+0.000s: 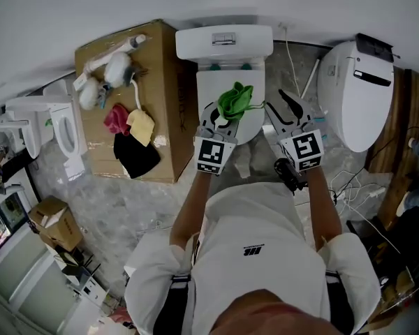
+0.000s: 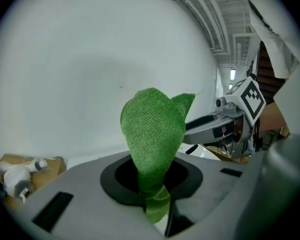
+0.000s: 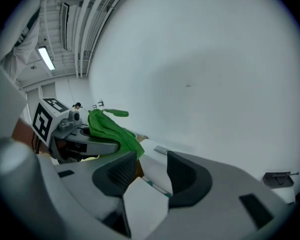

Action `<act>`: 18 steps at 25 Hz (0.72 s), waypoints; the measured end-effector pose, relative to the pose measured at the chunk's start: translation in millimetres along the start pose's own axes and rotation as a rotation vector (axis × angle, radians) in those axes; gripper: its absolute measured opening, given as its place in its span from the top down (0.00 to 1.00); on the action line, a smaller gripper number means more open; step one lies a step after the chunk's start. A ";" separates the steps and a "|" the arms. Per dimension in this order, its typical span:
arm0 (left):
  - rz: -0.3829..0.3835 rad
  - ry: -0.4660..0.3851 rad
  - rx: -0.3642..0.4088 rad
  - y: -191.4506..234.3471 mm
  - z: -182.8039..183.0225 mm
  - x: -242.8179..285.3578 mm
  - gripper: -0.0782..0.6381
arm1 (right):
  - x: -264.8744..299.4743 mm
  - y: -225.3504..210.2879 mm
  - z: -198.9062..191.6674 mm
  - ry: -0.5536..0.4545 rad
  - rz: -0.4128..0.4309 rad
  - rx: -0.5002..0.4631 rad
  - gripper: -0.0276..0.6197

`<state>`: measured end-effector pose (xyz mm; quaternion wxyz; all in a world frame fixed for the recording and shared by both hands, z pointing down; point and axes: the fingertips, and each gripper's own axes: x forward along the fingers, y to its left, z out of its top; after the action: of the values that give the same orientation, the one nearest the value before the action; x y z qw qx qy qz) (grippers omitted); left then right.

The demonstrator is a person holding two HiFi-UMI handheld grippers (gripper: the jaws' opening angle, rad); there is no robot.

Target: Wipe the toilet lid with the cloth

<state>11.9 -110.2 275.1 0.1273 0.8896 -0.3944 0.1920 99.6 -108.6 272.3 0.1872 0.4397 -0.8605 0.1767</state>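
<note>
The white toilet stands at the top middle of the head view, its closed lid (image 1: 220, 84) below the tank (image 1: 223, 42). A green cloth (image 1: 235, 100) hangs above the lid's near part, and my left gripper (image 1: 222, 117) is shut on it. In the left gripper view the cloth (image 2: 152, 129) stands up from between the jaws of that gripper (image 2: 151, 186). My right gripper (image 1: 281, 110) is open beside the lid's right edge and holds nothing. In the right gripper view the lid (image 3: 145, 209) shows between the jaws of this gripper (image 3: 146, 171), with the cloth (image 3: 110, 129) to the left.
A cardboard box (image 1: 169, 96) stands left of the toilet, with red (image 1: 115, 117), yellow (image 1: 141, 125) and black (image 1: 135, 155) cloths and white brushes (image 1: 105, 75) on it. A detached toilet seat unit (image 1: 356, 93) leans at the right. Cables (image 1: 356, 187) lie on the floor.
</note>
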 end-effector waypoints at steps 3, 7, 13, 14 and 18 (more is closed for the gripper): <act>-0.001 0.028 -0.016 1.5 -17.8 24.1 0.77 | 17.0 -17.8 -20.1 0.031 0.021 0.006 0.64; 0.013 0.058 -0.051 7.8 -42.5 55.5 0.77 | 39.4 -37.6 -47.3 0.073 0.040 0.010 0.64; 0.014 0.107 -0.084 9.4 -85.7 100.0 0.77 | 64.2 -62.4 -94.6 0.126 0.046 0.035 0.65; 0.009 0.116 -0.085 8.6 -93.4 106.4 0.78 | 67.6 -66.3 -102.3 0.131 0.042 0.045 0.66; -0.016 0.152 -0.086 4.0 -123.7 129.9 0.77 | 81.8 -80.0 -133.2 0.151 0.029 0.075 0.66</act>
<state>59.0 -151.0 443.4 0.1965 0.8692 -0.3845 0.2410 143.2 -146.7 438.1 0.2322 0.4192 -0.8431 0.2441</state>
